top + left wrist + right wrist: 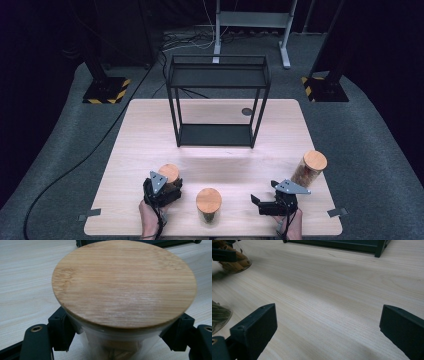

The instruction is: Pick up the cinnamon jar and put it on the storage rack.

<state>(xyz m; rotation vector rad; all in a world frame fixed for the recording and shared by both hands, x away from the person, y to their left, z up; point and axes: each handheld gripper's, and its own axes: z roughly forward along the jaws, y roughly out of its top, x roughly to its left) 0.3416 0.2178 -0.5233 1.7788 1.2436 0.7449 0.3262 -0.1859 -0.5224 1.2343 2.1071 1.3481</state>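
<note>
My left gripper (166,186) is at the table's front left, shut on a glass jar with a round bamboo lid (169,172). In the left gripper view both black pads press the glass wall just under the lid (125,282), and the jar's pale brown contents (117,350) show below. My right gripper (257,202) rests near the front right edge, pointing left, with its jaws wide open. In the right gripper view nothing but bare tabletop lies in the right gripper (328,325).
A second lidded jar (208,202) with greenish contents stands between the grippers at the front edge. A third, taller jar (311,167) stands at the right. A black two-tier metal rack (218,135) occupies the table's far middle.
</note>
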